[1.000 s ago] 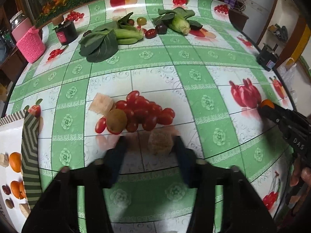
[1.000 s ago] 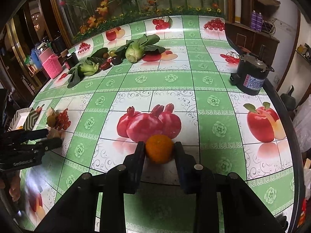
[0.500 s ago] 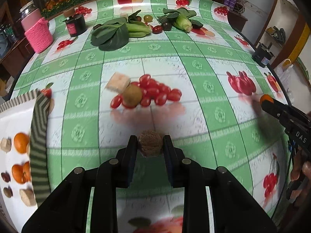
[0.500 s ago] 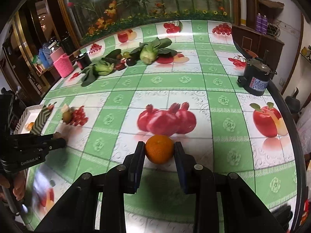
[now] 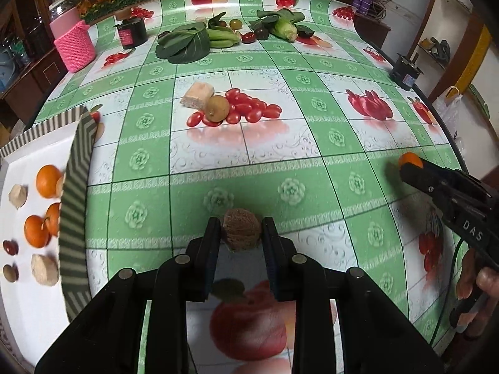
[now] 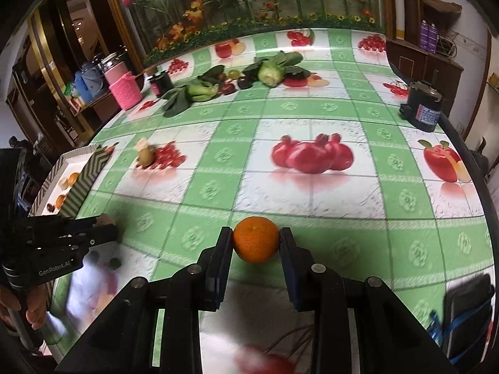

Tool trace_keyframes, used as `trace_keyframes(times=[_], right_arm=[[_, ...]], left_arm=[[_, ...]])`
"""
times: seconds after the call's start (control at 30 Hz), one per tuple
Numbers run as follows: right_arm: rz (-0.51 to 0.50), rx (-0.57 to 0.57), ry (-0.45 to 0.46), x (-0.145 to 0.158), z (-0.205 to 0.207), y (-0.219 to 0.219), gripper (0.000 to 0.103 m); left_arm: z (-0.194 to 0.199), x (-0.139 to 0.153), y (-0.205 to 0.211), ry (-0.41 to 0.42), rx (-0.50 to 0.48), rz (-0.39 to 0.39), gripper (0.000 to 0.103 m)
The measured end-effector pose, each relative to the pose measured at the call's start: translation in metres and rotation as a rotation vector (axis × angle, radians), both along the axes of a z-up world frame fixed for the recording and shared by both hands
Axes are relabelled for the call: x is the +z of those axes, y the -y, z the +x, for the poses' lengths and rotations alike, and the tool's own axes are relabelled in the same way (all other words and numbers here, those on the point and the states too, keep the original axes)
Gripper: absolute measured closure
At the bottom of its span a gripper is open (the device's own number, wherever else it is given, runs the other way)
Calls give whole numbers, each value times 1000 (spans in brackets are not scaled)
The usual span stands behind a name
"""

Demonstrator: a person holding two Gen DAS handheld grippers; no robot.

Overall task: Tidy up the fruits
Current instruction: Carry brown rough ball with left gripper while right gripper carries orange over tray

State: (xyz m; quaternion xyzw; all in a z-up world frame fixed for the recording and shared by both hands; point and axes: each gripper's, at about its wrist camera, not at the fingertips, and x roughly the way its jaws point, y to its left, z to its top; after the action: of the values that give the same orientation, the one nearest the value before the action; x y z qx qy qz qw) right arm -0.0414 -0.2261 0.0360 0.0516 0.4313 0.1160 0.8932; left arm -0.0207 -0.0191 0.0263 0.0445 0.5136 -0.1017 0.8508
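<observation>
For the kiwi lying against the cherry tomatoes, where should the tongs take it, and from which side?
Grip the kiwi across its narrower middle, coming down from above. Cherry tomatoes press its right side and the tan block its upper left, so a low sideways approach would likely knock them; only its top and near-left flank look free.

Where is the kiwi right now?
In the left wrist view the kiwi sits mid-table, touching the cherry tomatoes on its right, with a tan block at its upper left.
</observation>
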Motion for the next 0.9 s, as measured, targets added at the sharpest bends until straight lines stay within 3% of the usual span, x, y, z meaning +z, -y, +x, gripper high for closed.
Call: trace_keyframes(times=[0.9], right_arm=[[-6, 203, 26, 21, -40, -112, 72]], left_arm=[[-49, 28, -60, 91, 57, -26, 79]])
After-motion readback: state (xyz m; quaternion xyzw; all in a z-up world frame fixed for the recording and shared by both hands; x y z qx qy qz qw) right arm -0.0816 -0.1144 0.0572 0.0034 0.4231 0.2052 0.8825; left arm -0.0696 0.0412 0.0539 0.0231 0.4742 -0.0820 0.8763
